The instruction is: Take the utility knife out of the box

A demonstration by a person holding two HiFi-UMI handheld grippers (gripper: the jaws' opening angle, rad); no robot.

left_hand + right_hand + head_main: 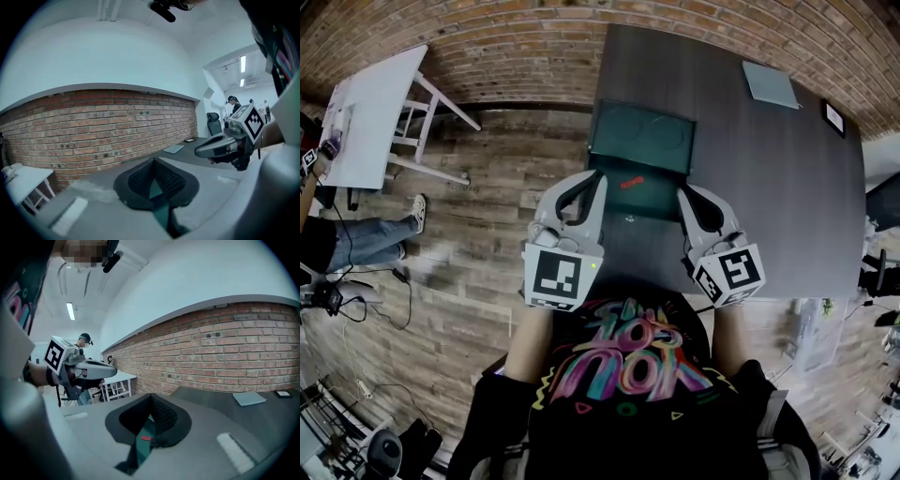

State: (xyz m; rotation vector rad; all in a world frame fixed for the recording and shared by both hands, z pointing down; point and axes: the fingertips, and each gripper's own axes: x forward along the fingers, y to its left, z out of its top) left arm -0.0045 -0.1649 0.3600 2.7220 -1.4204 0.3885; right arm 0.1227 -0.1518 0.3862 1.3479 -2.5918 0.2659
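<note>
dark counter [769, 187] with an open teal box [661, 200] at its near left edge, lid [642, 138] tipped up at the box's far side. red utility knife [631, 183] lies inside the box on its floor, toward the box's left half, neither claw on it. left claw [597, 175] is just beside the box's left edge, tips pressed together, nothing pinched; in the left gripper view only teal of the box shows through the gap below the tips. right claw [682, 192] is just beside the box's right edge, also pressed together and empty; in the right gripper view the knife shows as a small red bit through the gap under the closed tips. can't tell if either claw touches the box wall. both claws point at the box from its near side, with the knife between them in the head view. beyond the box to the right, a pale flat pad [771, 83] and a small dark framed item [833, 117] lie on the counter, well apart from the box. left of the box, off the counter: wood floor [487, 206], a white table [370, 117] by the brick wall [487, 47], and a person's jeans leg [370, 239] further left.
</note>
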